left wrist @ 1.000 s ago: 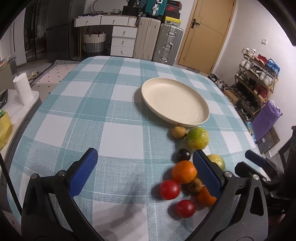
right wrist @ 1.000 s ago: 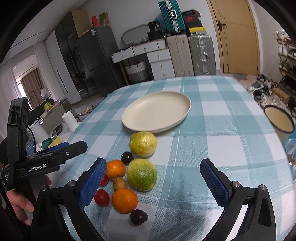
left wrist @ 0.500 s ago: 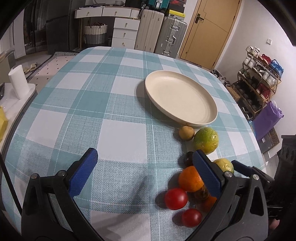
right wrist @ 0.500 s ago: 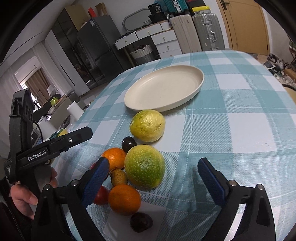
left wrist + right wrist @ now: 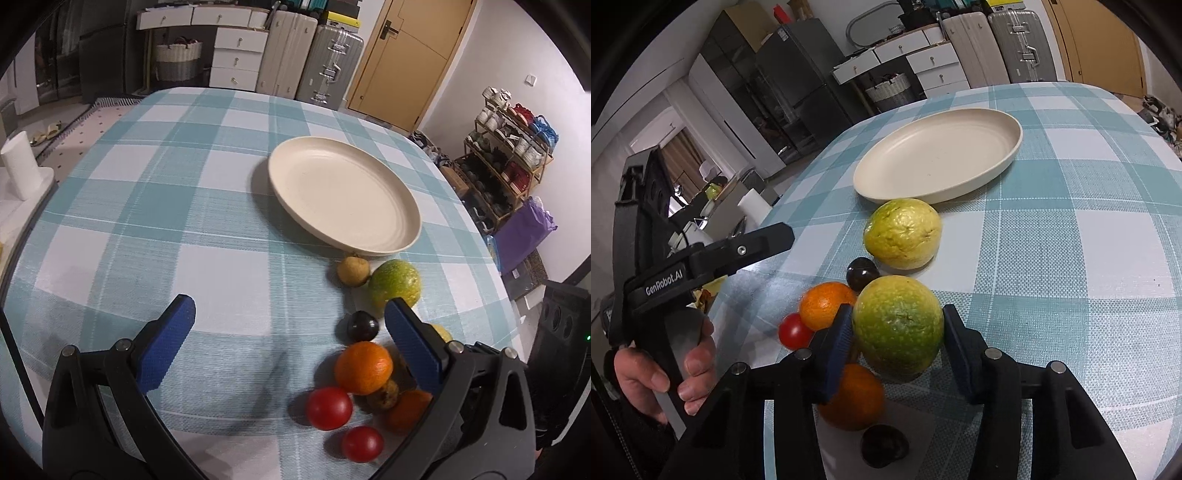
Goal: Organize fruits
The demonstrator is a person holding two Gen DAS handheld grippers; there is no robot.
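A cream plate (image 5: 343, 199) (image 5: 938, 155) lies empty on the checked table. Near it sits a cluster of fruit. My right gripper (image 5: 895, 332) is shut on a large green-yellow citrus (image 5: 898, 328), its blue pads against both sides. A second yellow-green citrus (image 5: 903, 232), a dark plum (image 5: 862, 273), an orange (image 5: 825, 304), a red tomato (image 5: 794, 330), another orange (image 5: 853, 398) and a dark fruit (image 5: 884, 450) lie around it. My left gripper (image 5: 288, 343) is open and empty above the table, left of an orange (image 5: 364, 367) and tomatoes (image 5: 328, 408).
The table (image 5: 184, 221) has a teal and white checked cloth. Its edge curves away at the right near a shoe rack (image 5: 509, 147) and purple bag (image 5: 524, 236). A paper roll (image 5: 18, 166) stands on a side unit at the left. Suitcases and drawers stand beyond.
My right gripper has moved forward and closed on the large green-yellow citrus. My left gripper has shifted slightly and stays open.
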